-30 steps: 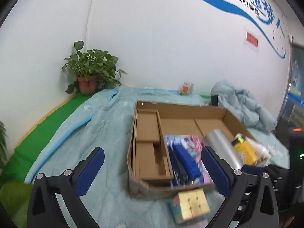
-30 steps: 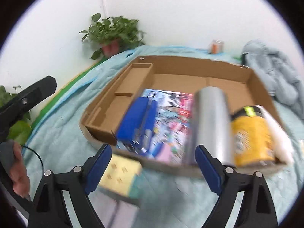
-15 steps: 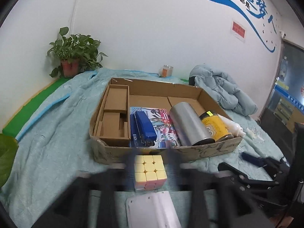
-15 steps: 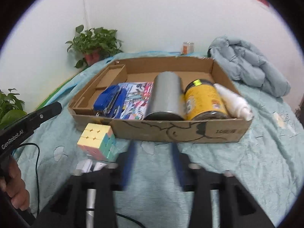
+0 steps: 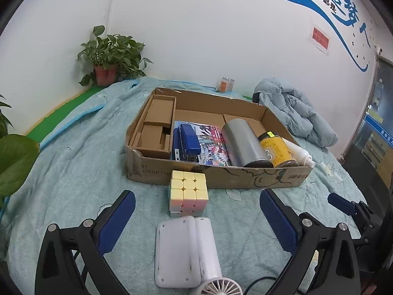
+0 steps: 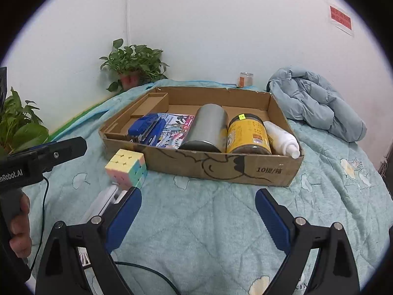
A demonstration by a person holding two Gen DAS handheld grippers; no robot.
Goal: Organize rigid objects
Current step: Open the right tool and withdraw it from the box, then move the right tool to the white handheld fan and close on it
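A cardboard box [image 5: 216, 179] [image 6: 270, 172] lies on a teal quilt. It holds a blue stapler [image 5: 186, 140] [image 6: 145, 127], a picture book [image 5: 211, 145], a silver cylinder [image 5: 243, 142] [image 6: 208, 127], a yellow jar [image 5: 277, 150] [image 6: 248, 132] and a white bottle [image 5: 299, 152] [image 6: 282, 137]. A pastel puzzle cube [image 5: 188, 193] [image 6: 126, 167] and a white handheld fan [image 5: 189, 248] [image 6: 103, 201] lie in front of the box. My left gripper [image 5: 196, 211] is open and empty, just short of the cube and above the fan. My right gripper [image 6: 197, 204] is open and empty over bare quilt.
A potted plant [image 5: 110, 56] [image 6: 132, 66] stands at the back left by the wall. A small orange jar [image 5: 226, 84] sits behind the box. A crumpled blue jacket [image 5: 294, 113] [image 6: 316, 103] lies at the right. Green leaves [image 5: 14, 159] reach in at the left.
Both grippers have pulled back from the box toward me. The cube and the fan now lie in front of the left gripper. Both grippers stay open.
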